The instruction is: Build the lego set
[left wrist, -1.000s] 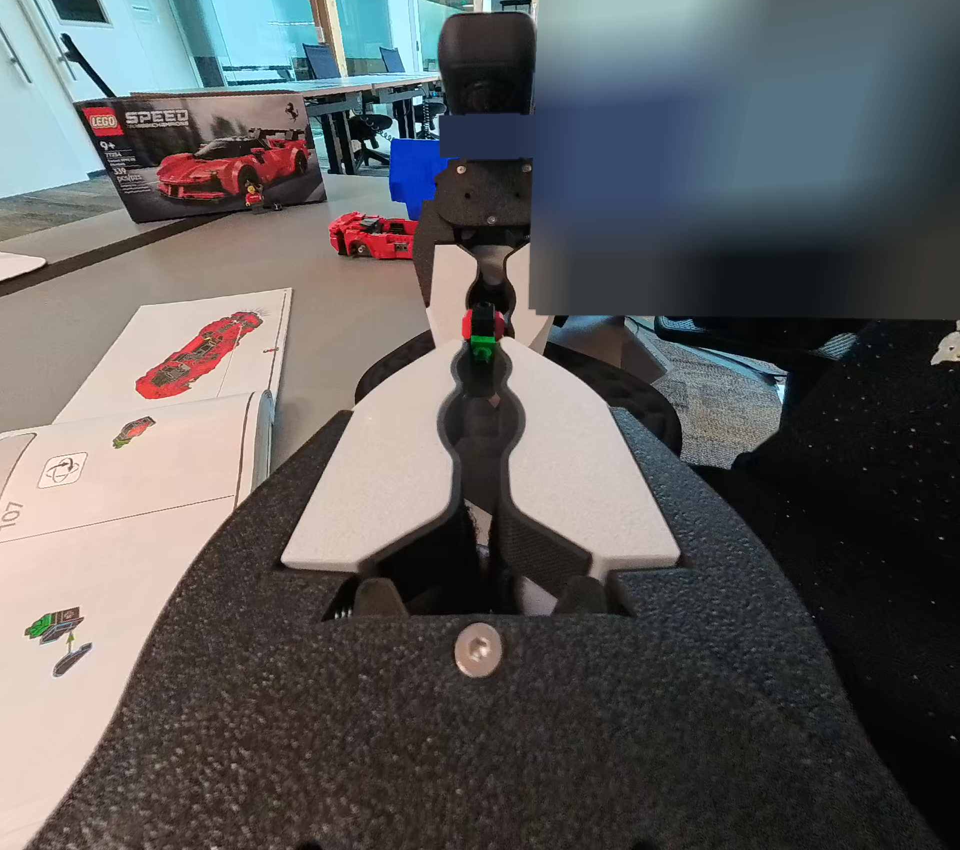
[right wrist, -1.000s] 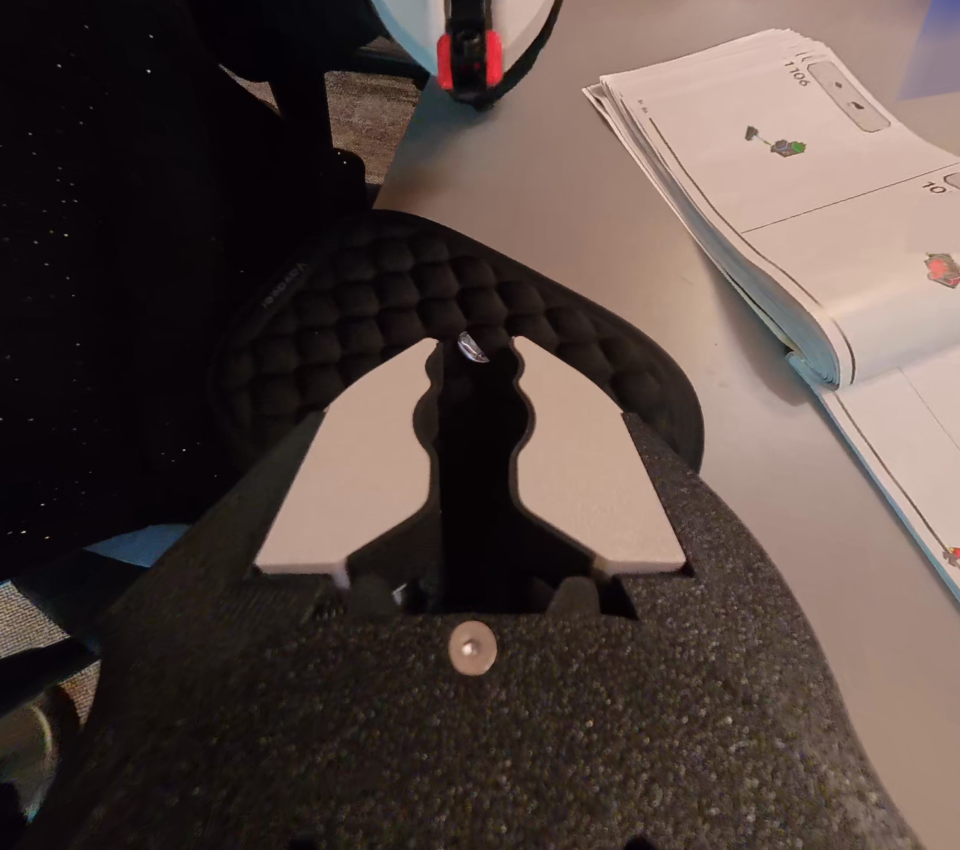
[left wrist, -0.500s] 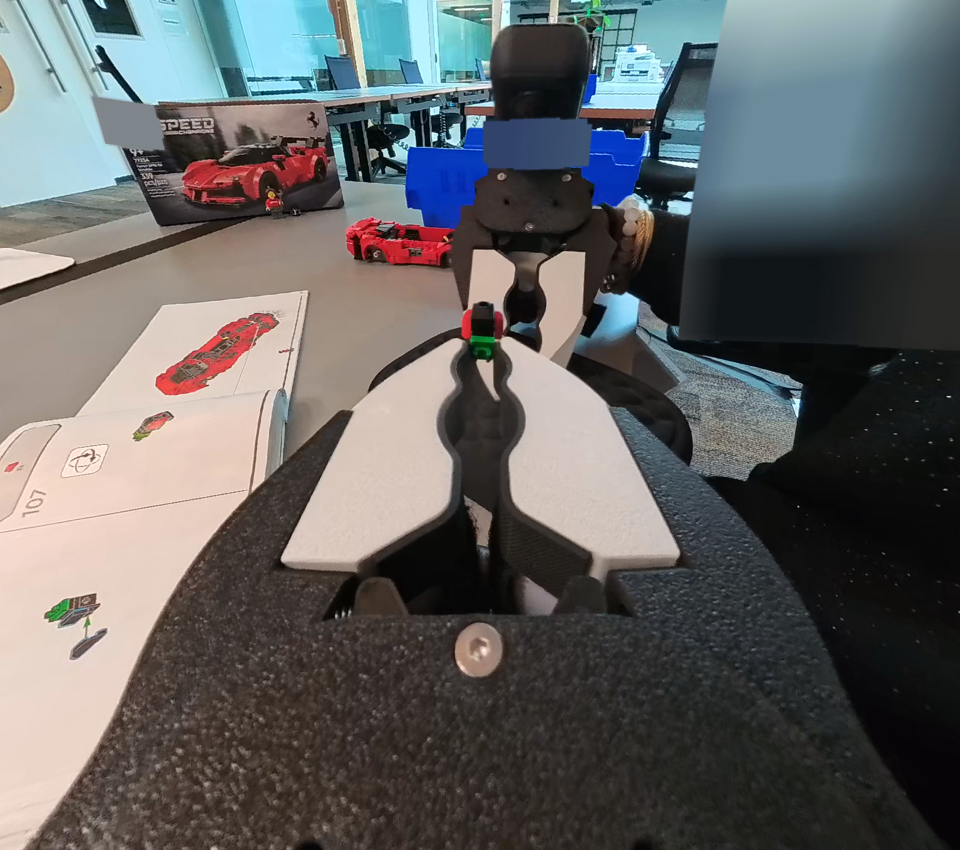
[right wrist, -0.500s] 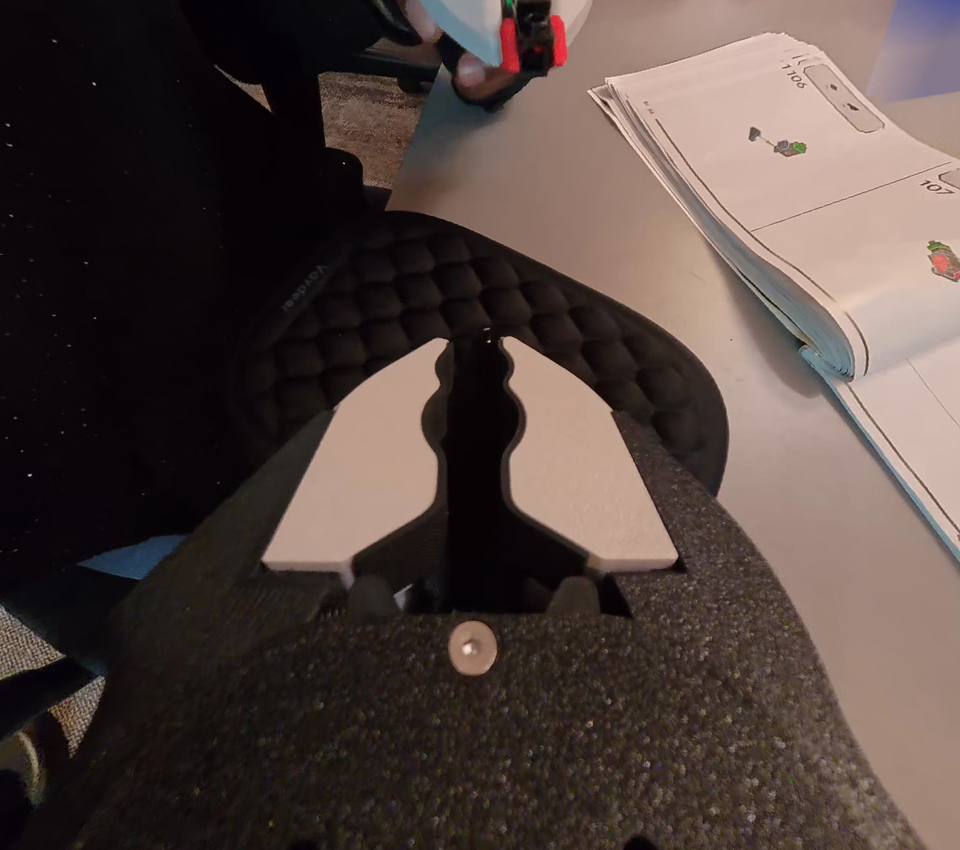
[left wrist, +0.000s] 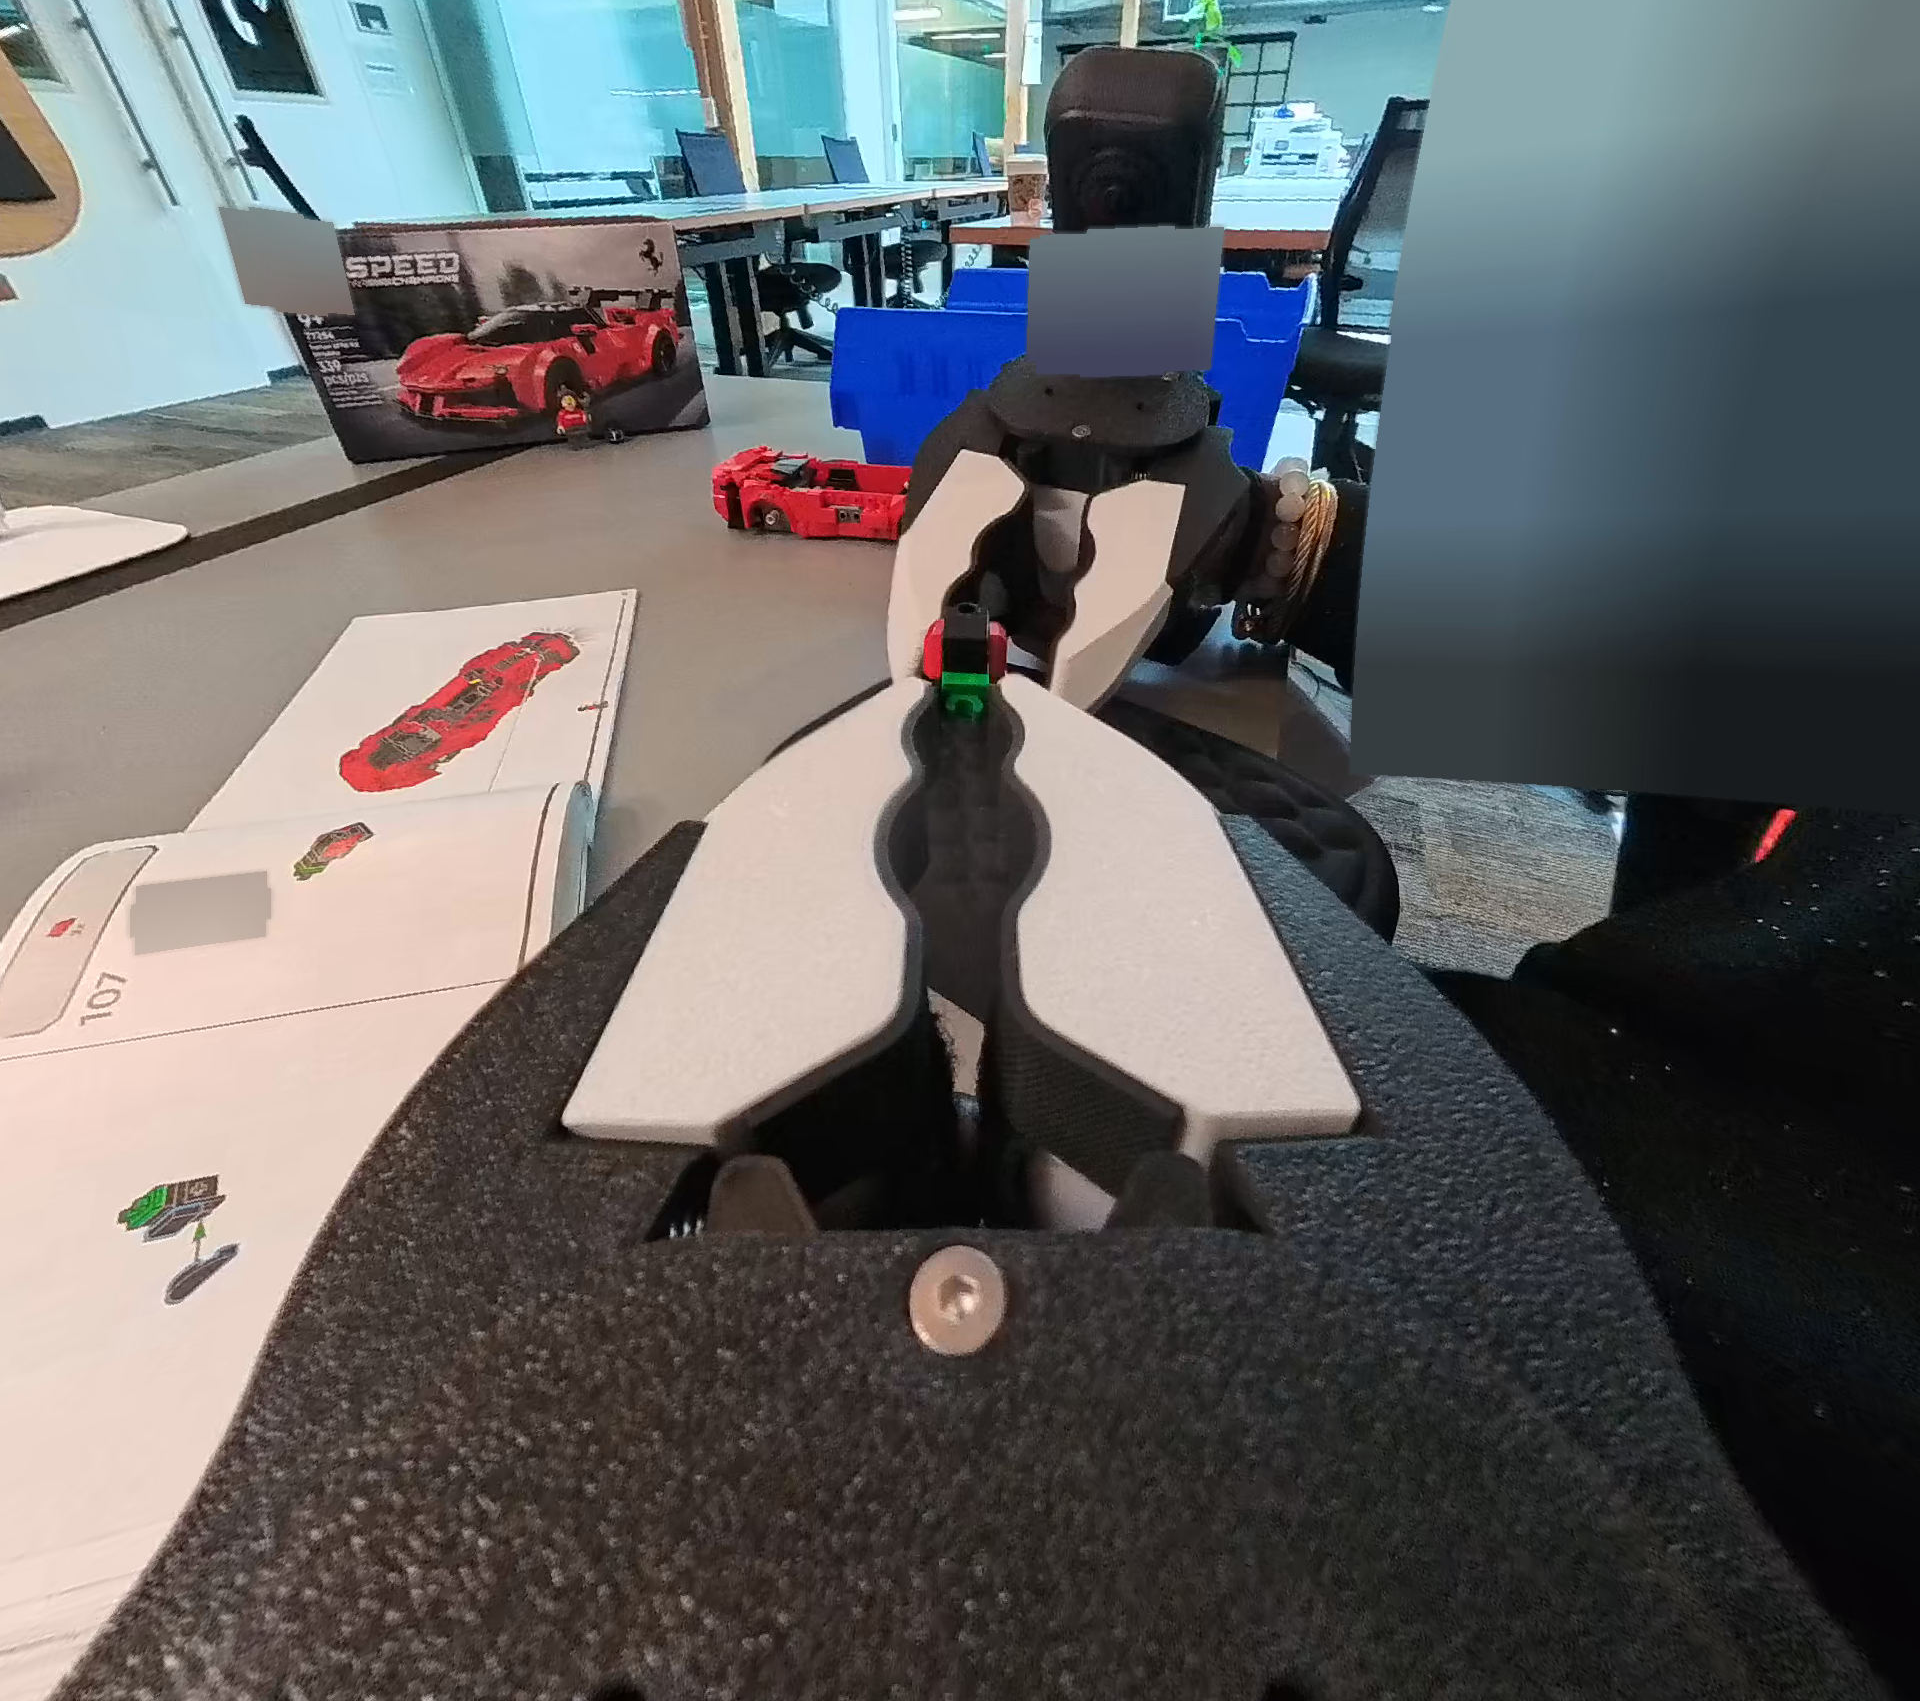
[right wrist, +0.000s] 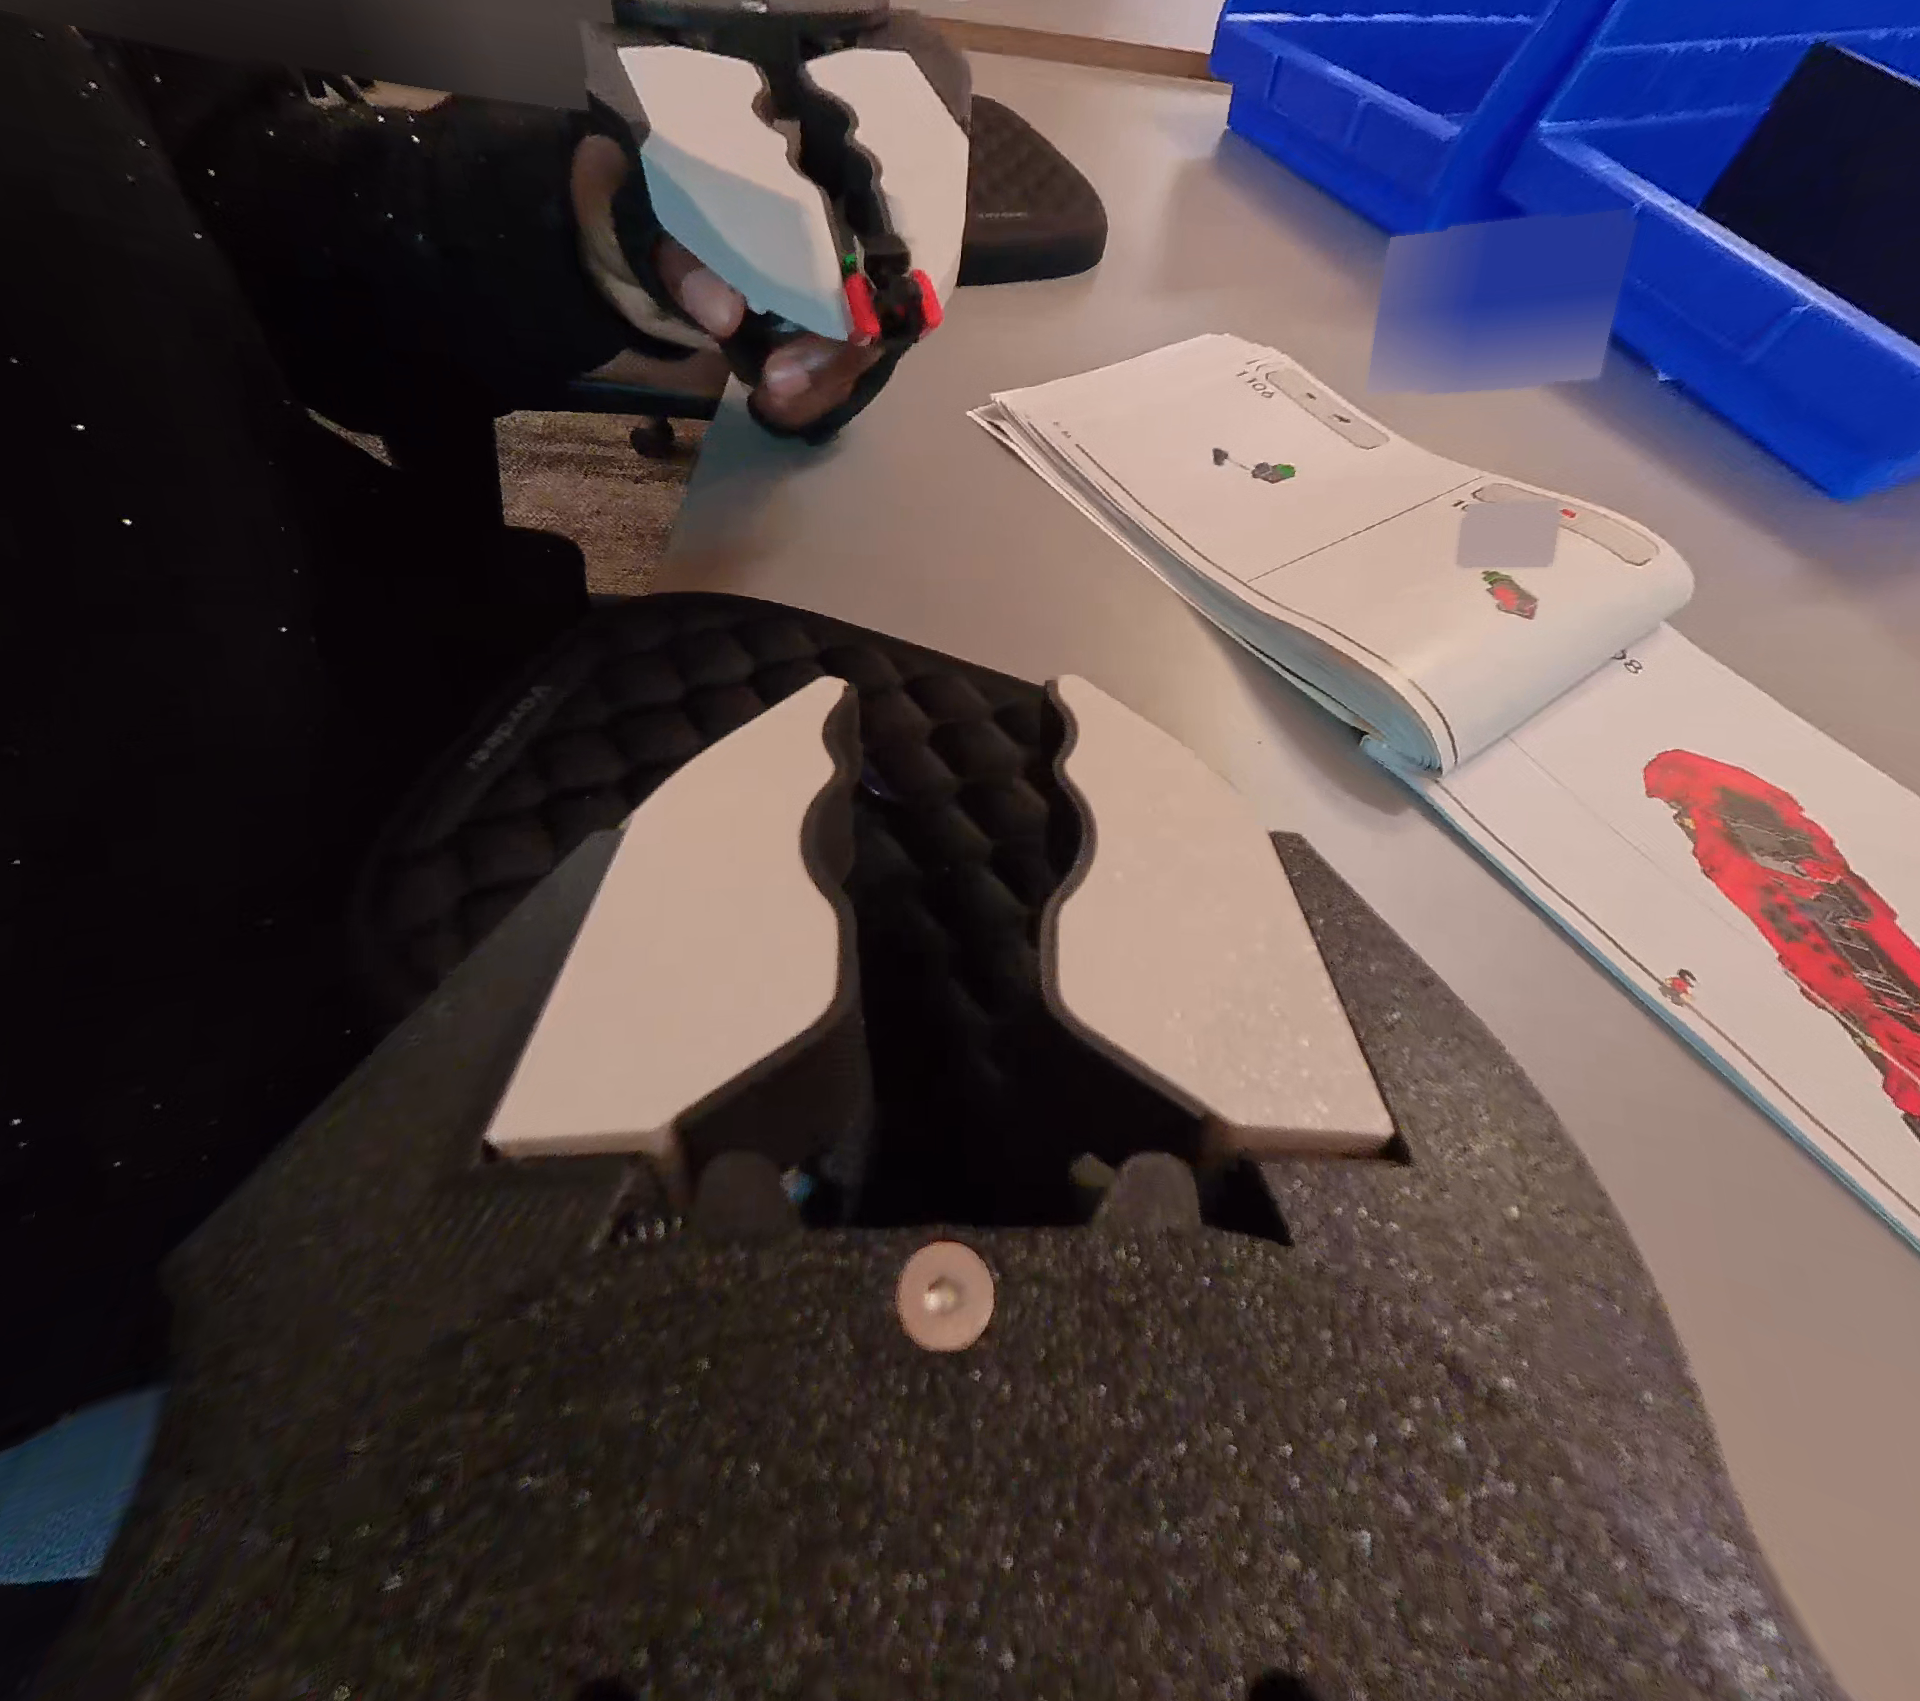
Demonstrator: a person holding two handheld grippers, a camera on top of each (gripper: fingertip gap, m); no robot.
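Fingers [left wrist: 914,778] of the left gripper [left wrist: 961,701] are pinched together on a small lego piece [left wrist: 964,662], red and black with a green clip at its base, held in the air over the near edge of the counter [left wrist: 727,633]. Facing it, the right gripper [right wrist: 951,711] has its fingers spread apart and grasps nothing; below them lies a black quilted pad [right wrist: 935,716]. Judging by its size, the piece is light, rigid and smooth, so it could twist or pop out of the tips; grip it by its flat sides, not the clip. On the left side of the counter sits an open instruction booklet [left wrist: 312,924]; farther back are the partly built red car [left wrist: 810,493], the set's box [left wrist: 509,337] and a blue bin [left wrist: 914,373]. Any stud detail on the piece is too small to make out, and the car's right end is hidden behind the right gripper.
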